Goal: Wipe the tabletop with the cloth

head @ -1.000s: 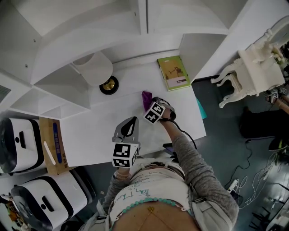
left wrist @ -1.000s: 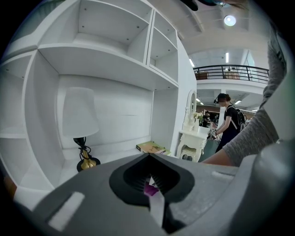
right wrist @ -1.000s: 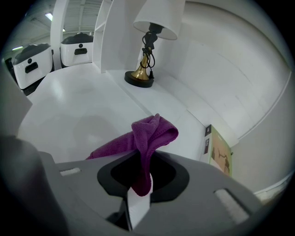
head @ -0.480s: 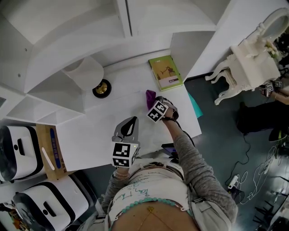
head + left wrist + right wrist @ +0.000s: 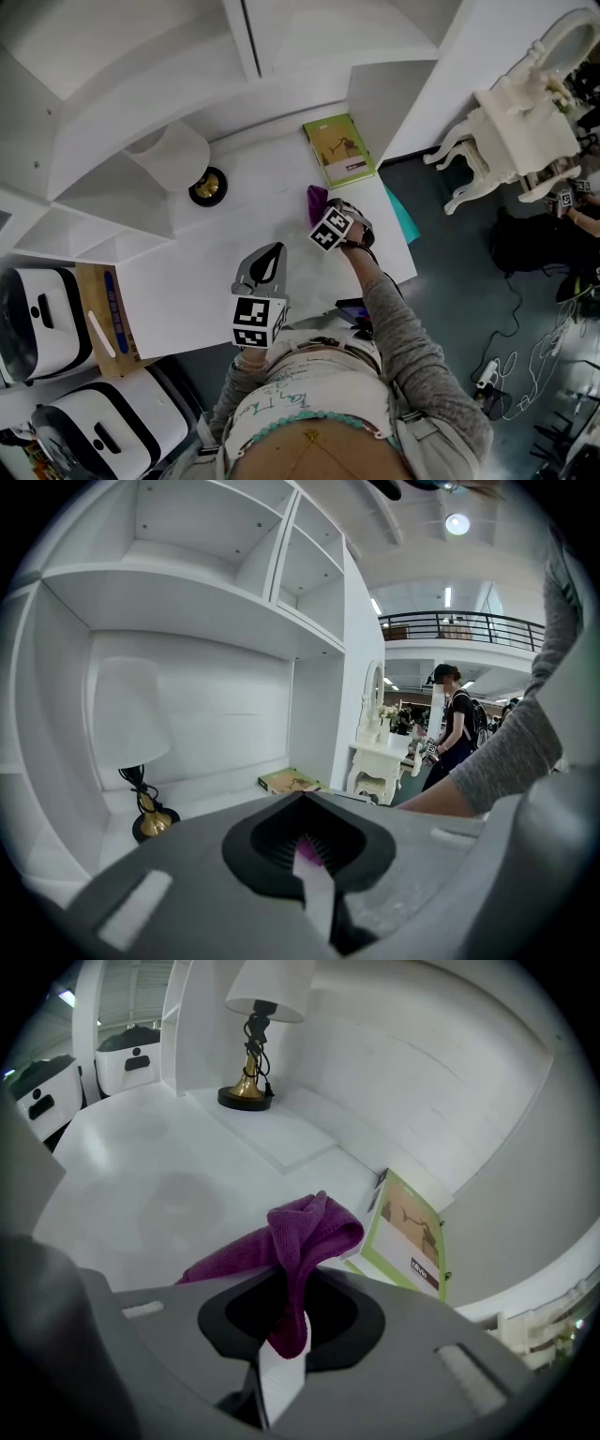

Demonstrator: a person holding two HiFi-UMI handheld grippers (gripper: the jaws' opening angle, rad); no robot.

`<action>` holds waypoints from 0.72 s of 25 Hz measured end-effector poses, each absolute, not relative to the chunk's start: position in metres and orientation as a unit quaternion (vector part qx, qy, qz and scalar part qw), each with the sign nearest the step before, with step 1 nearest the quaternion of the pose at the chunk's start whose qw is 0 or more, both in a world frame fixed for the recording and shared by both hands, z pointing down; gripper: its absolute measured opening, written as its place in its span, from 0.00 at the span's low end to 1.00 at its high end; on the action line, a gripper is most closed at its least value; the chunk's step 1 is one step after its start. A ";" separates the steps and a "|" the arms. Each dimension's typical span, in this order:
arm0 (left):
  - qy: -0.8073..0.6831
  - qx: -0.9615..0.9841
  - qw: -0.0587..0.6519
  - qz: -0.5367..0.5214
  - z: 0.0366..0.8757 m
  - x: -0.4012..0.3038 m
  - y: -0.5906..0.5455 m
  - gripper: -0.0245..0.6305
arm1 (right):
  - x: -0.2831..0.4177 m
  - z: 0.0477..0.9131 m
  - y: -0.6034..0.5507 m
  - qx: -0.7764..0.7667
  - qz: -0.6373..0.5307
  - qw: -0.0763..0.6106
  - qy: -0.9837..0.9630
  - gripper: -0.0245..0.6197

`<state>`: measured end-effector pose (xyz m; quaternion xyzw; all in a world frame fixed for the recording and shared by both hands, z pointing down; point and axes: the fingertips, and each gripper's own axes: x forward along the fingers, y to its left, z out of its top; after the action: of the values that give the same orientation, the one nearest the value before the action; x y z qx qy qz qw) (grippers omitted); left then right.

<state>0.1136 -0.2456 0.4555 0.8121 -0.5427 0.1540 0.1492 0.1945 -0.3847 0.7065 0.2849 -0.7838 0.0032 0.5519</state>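
Right gripper point(image 5: 320, 212) is pinching a fold of the purple cloth point(image 5: 316, 197), jaws closed on it. The cloth is sitting on the tabletop point(image 5: 187, 272) at the far right, just short of the book point(image 5: 339, 150). We're judging it needs pressing flat, not dragging by the bunched tip, with strokes steering off the book and lamp point(image 5: 208, 186). Left gripper point(image 5: 268, 264) is hovering near the front edge, jaws together, empty. We're not seeing how much cloth is touching the surface.

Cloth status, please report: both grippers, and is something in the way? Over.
Right gripper shut on purple cloth, cloth down on tabletop. Left gripper shut, empty, apart from cloth. Green book close beyond cloth; lamp farther left.
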 end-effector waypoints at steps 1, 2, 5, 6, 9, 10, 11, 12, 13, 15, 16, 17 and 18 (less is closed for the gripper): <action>-0.542 0.812 0.150 0.154 0.456 0.114 -0.246 0.04 | 0.197 0.707 -0.386 0.286 0.004 0.552 -0.783 0.16; -0.541 0.813 0.150 0.155 0.456 0.115 -0.246 0.04 | 0.199 0.707 -0.387 0.287 0.006 0.553 -0.782 0.16; -0.538 0.815 0.150 0.155 0.457 0.118 -0.247 0.04 | 0.207 0.707 -0.389 0.289 0.008 0.555 -0.780 0.16; -0.537 0.816 0.150 0.155 0.457 0.119 -0.247 0.04 | 0.210 0.707 -0.390 0.290 0.007 0.556 -0.779 0.16; -0.534 0.817 0.150 0.155 0.456 0.122 -0.248 0.04 | 0.220 0.707 -0.391 0.294 0.006 0.559 -0.775 0.16; -0.534 0.817 0.150 0.155 0.456 0.122 -0.248 0.04 | 0.224 0.707 -0.393 0.297 0.007 0.559 -0.774 0.16; -0.534 0.817 0.151 0.156 0.457 0.122 -0.249 0.04 | 0.228 0.707 -0.394 0.300 0.009 0.558 -0.773 0.16; -0.534 0.817 0.151 0.156 0.457 0.122 -0.249 0.04 | 0.231 0.707 -0.396 0.304 0.012 0.558 -0.772 0.16; -0.533 0.818 0.151 0.157 0.458 0.122 -0.250 0.04 | 0.235 0.707 -0.397 0.307 0.014 0.558 -0.771 0.16; -0.532 0.818 0.151 0.158 0.459 0.123 -0.250 0.04 | 0.240 0.708 -0.399 0.308 0.014 0.561 -0.769 0.16; -0.531 0.819 0.151 0.158 0.459 0.123 -0.251 0.04 | 0.243 0.708 -0.400 0.307 0.012 0.563 -0.767 0.16; -0.530 0.819 0.150 0.159 0.458 0.124 -0.251 0.04 | 0.244 0.708 -0.400 0.307 0.010 0.564 -0.766 0.16; -0.529 0.820 0.150 0.159 0.458 0.124 -0.252 0.04 | 0.246 0.708 -0.401 0.307 0.008 0.566 -0.765 0.16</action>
<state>0.1241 -0.2518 0.4583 0.8198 -0.5291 0.1593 0.1502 0.2456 -0.4007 0.7079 0.3066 -0.7655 0.0075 0.5657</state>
